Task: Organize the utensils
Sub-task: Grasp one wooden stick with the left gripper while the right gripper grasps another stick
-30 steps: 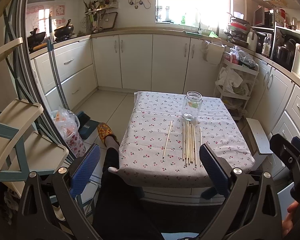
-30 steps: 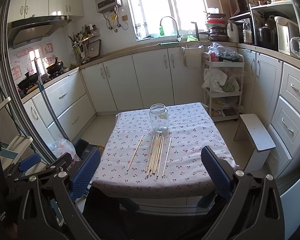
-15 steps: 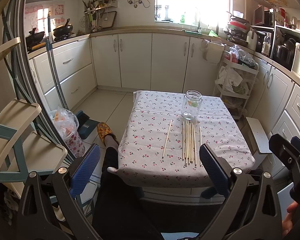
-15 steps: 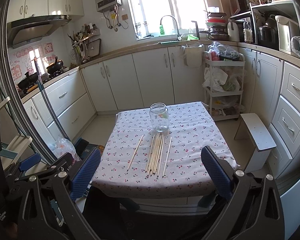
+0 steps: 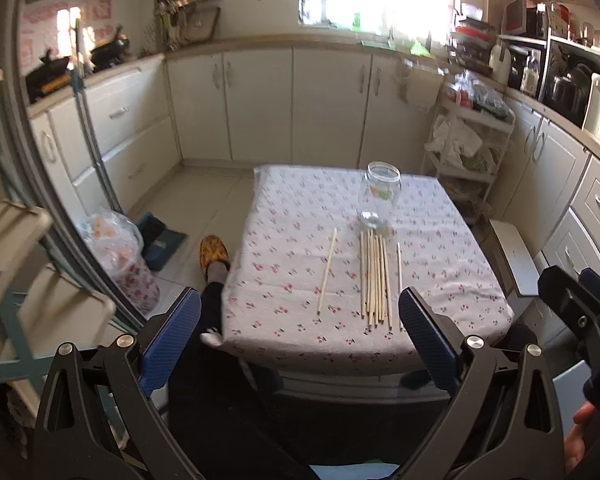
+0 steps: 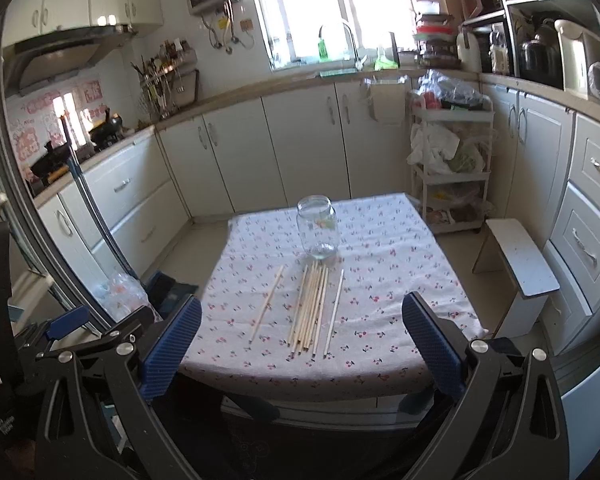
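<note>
**Chopsticks flat on the surface, both tongs wide and empty**

Small square surface (image 6: 400, 280) in a kitchen, draped in a cherry-print cloth (image 5: 292, 264). Toward its far side, standing upright, a clear glass jar (image 6: 317, 227), lidless. Just in front of the jar, lying flat, a tight bundle of wooden chopsticks (image 6: 310, 306); a single chopstick (image 6: 267, 304) apart on the left, another lone chopstick (image 6: 335, 308) close on the right. Hovering short of the near edge, left tongs (image 5: 299, 336) spread wide, gripping nothing. Right tongs (image 6: 302, 342) likewise spread wide, gripping nothing. Below the left edge, on the floor, an orange slipper (image 5: 213, 254).
</note>
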Demonstrator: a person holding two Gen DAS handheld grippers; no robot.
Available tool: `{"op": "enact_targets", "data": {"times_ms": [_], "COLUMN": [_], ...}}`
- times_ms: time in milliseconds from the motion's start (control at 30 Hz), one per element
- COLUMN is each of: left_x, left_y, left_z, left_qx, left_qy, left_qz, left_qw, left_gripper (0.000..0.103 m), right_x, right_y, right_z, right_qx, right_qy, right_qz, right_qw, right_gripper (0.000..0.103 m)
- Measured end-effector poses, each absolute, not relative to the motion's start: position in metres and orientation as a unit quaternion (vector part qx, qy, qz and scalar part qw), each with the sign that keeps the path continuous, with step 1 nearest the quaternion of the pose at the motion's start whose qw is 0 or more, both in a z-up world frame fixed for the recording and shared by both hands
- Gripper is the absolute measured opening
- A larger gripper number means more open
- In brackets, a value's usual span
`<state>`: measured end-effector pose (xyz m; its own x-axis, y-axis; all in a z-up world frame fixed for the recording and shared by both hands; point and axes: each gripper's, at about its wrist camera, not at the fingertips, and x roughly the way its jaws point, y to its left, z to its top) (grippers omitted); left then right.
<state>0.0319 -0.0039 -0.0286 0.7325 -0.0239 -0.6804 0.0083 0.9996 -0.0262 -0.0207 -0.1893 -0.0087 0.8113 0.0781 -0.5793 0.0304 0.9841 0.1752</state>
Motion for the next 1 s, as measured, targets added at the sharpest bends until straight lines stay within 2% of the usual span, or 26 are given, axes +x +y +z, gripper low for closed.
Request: {"op": "enact_targets", "data": {"times_ms": [333, 400, 433, 500, 567, 633, 767, 1000], "left_x": [0.128, 0.153, 0.162, 0.187, 0.211, 0.234, 0.273, 0.317], "left_y": [-0.025, -0.03, -0.031, -0.036, -0.043, -0.049, -0.057, -0.06], "left_z": [-0.105, -0.121, -0.128, -0.143, -0.157, -0.17, -0.196, -0.225], "left_qx": [0.005, 0.006, 0.005, 0.009, 0.018, 0.026, 0.036, 0.038], "left_qy": [0.445, 0.456, 0.46, 0.467, 0.472, 0.478, 0.497, 0.518], "left_qz": [-0.034, -0.032, -0.032, -0.032, -0.028, -0.029, -0.036, -0.04], "left_qw": [0.895, 0.889, 0.887, 0.884, 0.881, 0.878, 0.866, 0.854], "left_gripper": [0.095, 0.095, 0.095, 0.095, 0.09, 0.086, 0.071, 0.059], "right_x": [0.065, 0.085, 0.096, 0.118, 0.138, 0.16, 0.2, 0.237], "right_y": [-0.216, -0.225, -0.227, -0.232, -0.236, -0.237, -0.239, -0.235], "right_z": [-0.089, -0.108, -0.118, -0.137, -0.153, -0.168, -0.194, -0.213], "right_qx": [0.09, 0.1, 0.102, 0.109, 0.115, 0.118, 0.12, 0.1], "right_qy": [0.391, 0.408, 0.417, 0.438, 0.45, 0.463, 0.479, 0.497], "right_qz": [0.001, 0.007, 0.009, 0.011, 0.013, 0.011, 0.002, 0.0], "right_qw": [0.916, 0.907, 0.903, 0.892, 0.885, 0.878, 0.87, 0.862], "right_gripper": [0.096, 0.086, 0.077, 0.069, 0.061, 0.058, 0.051, 0.043]}}
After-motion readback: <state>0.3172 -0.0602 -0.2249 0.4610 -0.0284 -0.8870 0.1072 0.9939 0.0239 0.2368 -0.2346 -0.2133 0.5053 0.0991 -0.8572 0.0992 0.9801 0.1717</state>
